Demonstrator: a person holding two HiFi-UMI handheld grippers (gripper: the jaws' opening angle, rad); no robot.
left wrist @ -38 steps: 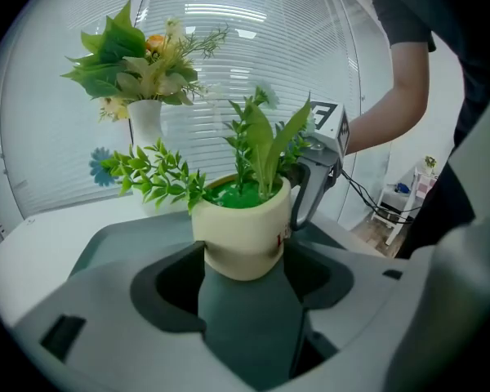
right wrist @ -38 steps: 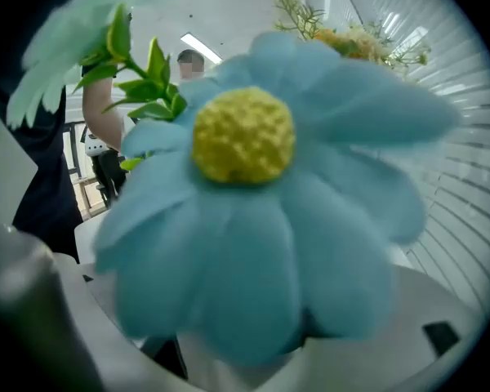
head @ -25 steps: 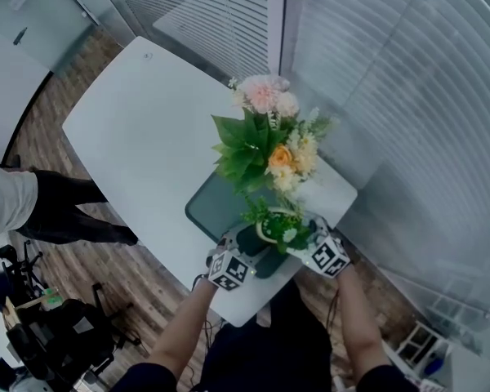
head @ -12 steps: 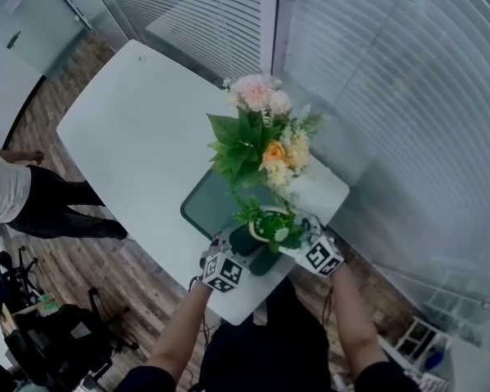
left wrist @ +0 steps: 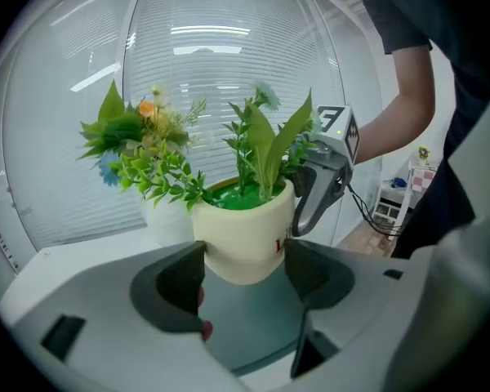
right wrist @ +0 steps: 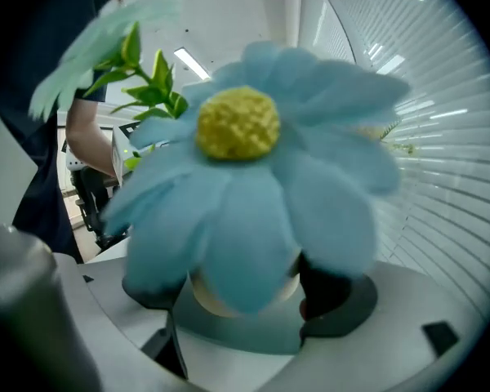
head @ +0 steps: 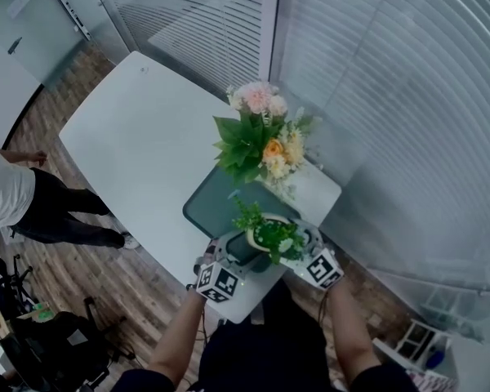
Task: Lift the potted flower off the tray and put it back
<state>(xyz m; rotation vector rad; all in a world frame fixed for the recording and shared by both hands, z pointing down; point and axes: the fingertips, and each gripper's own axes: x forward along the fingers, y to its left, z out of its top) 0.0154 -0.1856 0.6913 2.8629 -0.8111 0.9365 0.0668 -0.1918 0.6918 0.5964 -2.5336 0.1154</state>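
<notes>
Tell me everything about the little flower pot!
The little pot is cream and smooth like ceramic, with red letters and bright green filling. Leafy green sprigs and a blue daisy with a yellow middle stick up. It stands upright, pinched by the left gripper and right gripper from opposite sides, apparently just above the dark tray.

We extended the left forearm and right forearm forward, converging. The left gripper had its jaws clamped on opposite sides of the potted flower. The right gripper faced the left one, jaws likewise closed against the pot's sides.
</notes>
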